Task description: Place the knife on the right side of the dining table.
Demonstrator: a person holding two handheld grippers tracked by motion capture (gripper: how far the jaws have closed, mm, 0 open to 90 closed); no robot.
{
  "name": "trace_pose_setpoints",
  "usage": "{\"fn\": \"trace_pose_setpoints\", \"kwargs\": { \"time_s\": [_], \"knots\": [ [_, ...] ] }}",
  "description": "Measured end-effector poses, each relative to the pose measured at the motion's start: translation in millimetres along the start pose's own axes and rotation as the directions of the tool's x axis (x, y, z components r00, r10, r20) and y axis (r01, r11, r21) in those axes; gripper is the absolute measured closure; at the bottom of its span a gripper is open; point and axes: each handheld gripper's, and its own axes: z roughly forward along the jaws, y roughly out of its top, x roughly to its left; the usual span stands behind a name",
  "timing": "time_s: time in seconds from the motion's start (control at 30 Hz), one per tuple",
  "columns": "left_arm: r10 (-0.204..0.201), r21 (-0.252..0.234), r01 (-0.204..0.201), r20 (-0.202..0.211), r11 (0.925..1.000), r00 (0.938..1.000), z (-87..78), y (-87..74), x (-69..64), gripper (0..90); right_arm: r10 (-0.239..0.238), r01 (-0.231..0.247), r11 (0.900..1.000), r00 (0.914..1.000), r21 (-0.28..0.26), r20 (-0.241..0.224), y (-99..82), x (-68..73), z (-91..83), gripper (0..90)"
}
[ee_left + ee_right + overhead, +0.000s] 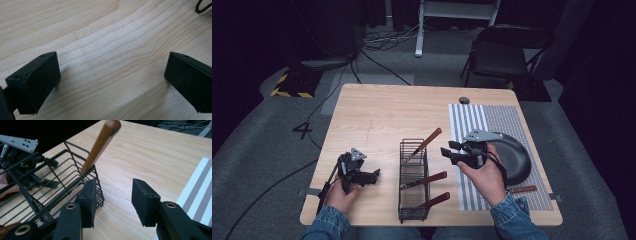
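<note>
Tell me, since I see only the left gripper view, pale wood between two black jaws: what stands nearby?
Observer: A black wire basket stands just right of the left gripper.
Operator: Is the right gripper holding anything?
Observer: No. The right gripper is open and empty, beside the basket end where a brown wooden handle leans up.
Operator: What's beyond it?
Observer: A round black pan rests on a grey striped placemat.
</note>
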Motion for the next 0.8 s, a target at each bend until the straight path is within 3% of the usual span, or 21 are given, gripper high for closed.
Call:
{"fn": "trace_pose_setpoints", "kwargs": {
  "time_s": [0.13, 0.5, 0.8],
  "knots": [
    [0.001, 0.000, -0.001, -0.001, 1.0000, 1.0000, 0.1, 0.0, 0.1, 0.5, -0.027, 0.027, 0.9996, 0.9996, 0.001, 0.003, 13.7, -1.5, 0.5, 54.0],
    [0.000, 0.000, 0.000, 0.000, 1.0000, 1.0000, 0.0, 0.0, 0.0, 0.5, -0.037, 0.037, 0.9993, 0.9988, -0.002, -0.033, 36.5, 0.6, 7.2, 52.4],
    [0.000, 0.000, 0.000, 0.000, 1.0000, 1.0000, 0.0, 0.0, 0.0, 0.5, -0.007, 0.008, 0.9999, 0.9989, 0.013, -0.047, 46.8, -0.4, 17.8, 57.2]
  ]
}}
